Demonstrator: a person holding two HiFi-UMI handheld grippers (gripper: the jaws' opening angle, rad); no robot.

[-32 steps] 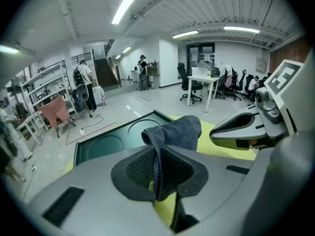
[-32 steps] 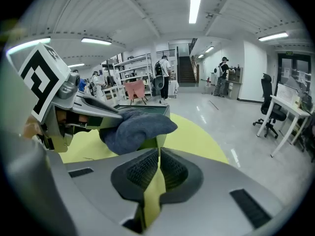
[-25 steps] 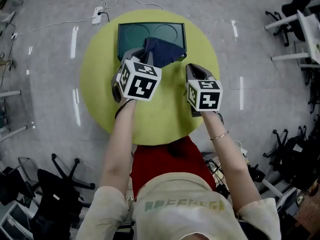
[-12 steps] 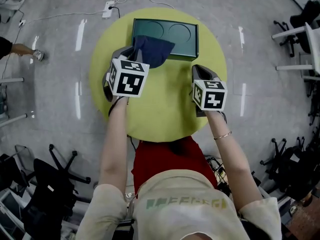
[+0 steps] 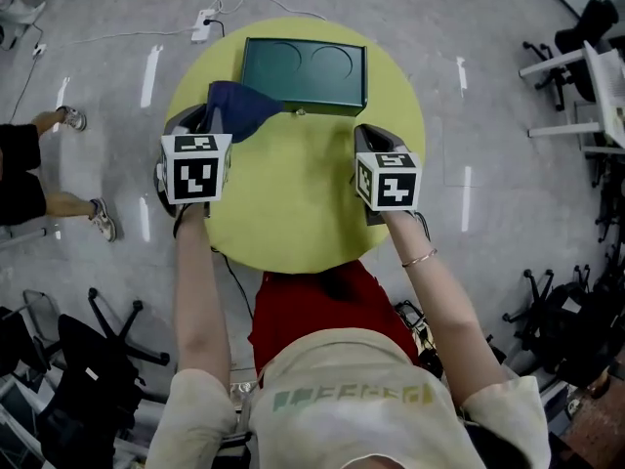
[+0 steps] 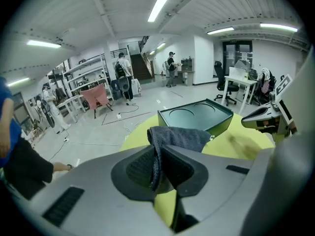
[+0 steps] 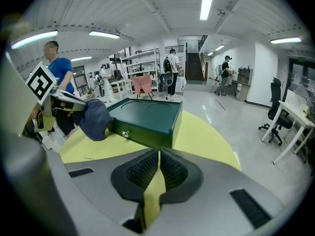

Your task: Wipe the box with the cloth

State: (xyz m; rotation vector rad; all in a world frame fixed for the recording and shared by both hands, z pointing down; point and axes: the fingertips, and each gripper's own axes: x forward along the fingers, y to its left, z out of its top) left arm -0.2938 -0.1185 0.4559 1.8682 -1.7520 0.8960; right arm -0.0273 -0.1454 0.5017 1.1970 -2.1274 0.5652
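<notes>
Leftward and toward the person the left tool [image 6: 158, 167] has gone since a second ago, carrying the cloth [image 5: 239, 107] off the lid of the box [image 5: 303, 66]. A round yellow-green desk [image 5: 293, 213] carries everything. The dark green box sits at its far edge, closed, with two shallow round recesses in its top. The dark blue cloth hangs bunched at the box's near left corner; whether it touches the box cannot be told. The left tool is clenched on a fold of that cloth, held over the desk's left side. The right tool [image 7: 157, 168] hovers over the desk's right side, near the box, its jaws pressed together with nothing between them. A small metal knob [image 7: 125, 133] shows on the box's front face.
</notes>
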